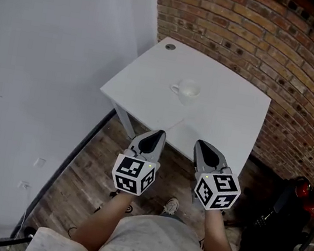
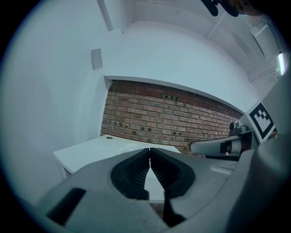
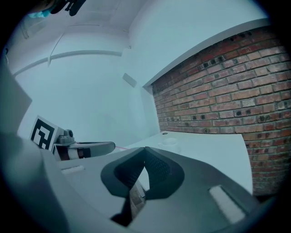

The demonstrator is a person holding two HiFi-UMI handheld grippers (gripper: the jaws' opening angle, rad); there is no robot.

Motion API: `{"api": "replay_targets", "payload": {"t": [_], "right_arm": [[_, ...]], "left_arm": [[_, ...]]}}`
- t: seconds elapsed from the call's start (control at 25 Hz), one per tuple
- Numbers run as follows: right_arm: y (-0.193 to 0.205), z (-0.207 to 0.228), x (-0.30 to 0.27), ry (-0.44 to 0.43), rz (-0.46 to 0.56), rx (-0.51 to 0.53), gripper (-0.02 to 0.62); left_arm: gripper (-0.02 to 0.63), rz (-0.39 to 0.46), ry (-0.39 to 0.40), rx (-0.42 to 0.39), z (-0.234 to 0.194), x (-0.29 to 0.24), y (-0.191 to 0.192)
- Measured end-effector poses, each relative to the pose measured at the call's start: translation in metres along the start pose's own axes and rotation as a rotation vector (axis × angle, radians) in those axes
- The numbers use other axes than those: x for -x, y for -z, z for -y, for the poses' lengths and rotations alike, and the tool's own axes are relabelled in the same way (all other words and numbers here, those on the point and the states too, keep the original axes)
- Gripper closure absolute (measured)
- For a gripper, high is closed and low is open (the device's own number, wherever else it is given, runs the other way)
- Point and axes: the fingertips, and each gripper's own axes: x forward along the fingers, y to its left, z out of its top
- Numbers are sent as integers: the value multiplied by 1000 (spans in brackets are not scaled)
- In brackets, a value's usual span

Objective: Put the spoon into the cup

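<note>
A white cup (image 1: 187, 90) stands near the middle of the white table (image 1: 228, 86), its handle to the left. A faint thin pale shape (image 1: 175, 124), perhaps the spoon, lies near the table's front edge; I cannot make it out for sure. My left gripper (image 1: 158, 134) and right gripper (image 1: 200, 143) hang side by side in front of the table, over the floor, both shut and holding nothing. In the left gripper view the jaws (image 2: 149, 150) meet at the tips. The right gripper view shows the same (image 3: 144, 149), with the cup (image 3: 169, 142) far ahead.
A brick wall (image 1: 264, 44) runs behind and to the right of the table, a white wall (image 1: 51, 46) on the left. A round cable hole (image 1: 170, 46) sits at the table's far corner. Dark bags and red gear (image 1: 299, 198) lie on the wooden floor at right.
</note>
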Motion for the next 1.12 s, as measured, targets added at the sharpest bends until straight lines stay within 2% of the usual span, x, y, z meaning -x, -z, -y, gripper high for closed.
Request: {"api": "replay_targets", "payload": {"t": [0.44,0.8,1.12], "right_arm": [[-6,59,-19,-59,-26,-19,588],[-16,82,-33,-86,-22,-21,588],[-19,93,-59,-87,-35,-12,588]], "left_arm": [[600,-18,-65,-9,14,-56,-5],[600,-30,-100,-27,13,-80,-10],[600,-35,-96,-28,-3,-106,-13]]}}
